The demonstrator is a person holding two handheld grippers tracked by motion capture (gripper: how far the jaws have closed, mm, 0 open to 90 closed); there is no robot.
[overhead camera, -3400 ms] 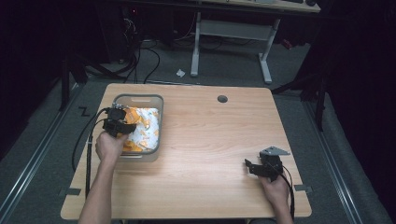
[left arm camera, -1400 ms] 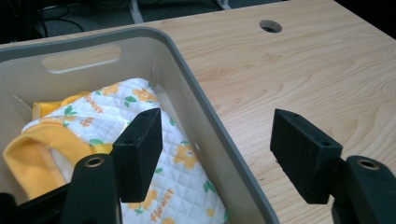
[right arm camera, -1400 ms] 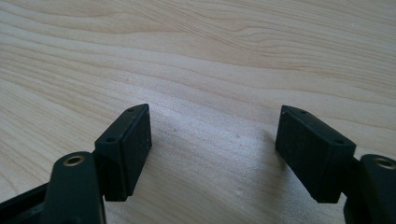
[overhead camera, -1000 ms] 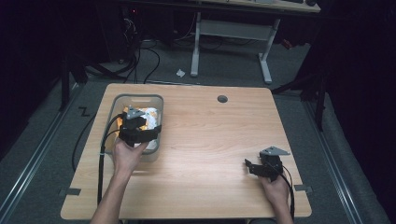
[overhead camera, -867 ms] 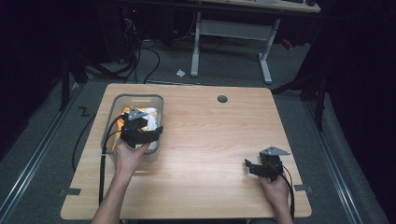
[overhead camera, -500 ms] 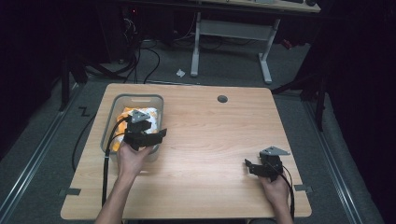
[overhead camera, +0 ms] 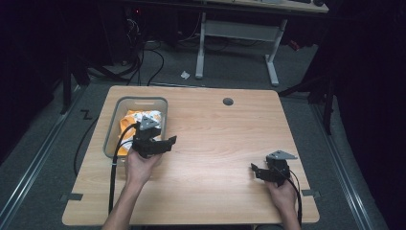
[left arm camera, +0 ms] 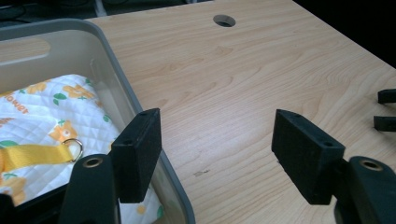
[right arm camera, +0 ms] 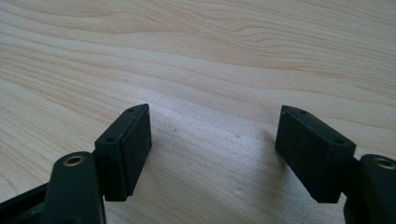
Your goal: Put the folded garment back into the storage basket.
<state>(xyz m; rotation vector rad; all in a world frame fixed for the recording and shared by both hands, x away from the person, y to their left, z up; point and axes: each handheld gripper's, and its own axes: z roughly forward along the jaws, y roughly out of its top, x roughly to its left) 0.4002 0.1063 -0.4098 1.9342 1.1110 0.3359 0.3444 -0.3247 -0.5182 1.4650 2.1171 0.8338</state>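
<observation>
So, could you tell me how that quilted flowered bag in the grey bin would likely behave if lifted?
The quilted bag looks soft and rumpled, so it would probably sag. Lifted by its yellow strap, it would likely dangle and swing. Padded fabric suggests it is light for its size.

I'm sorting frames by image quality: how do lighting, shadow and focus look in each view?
High view: the table is evenly lit, the room around it nearly black. Left gripper view: the jaws are slightly soft, the bin rim and quilted bag sharper, no glare. Right gripper view: bright wood grain, with soft shadows beside the jaws.
</observation>
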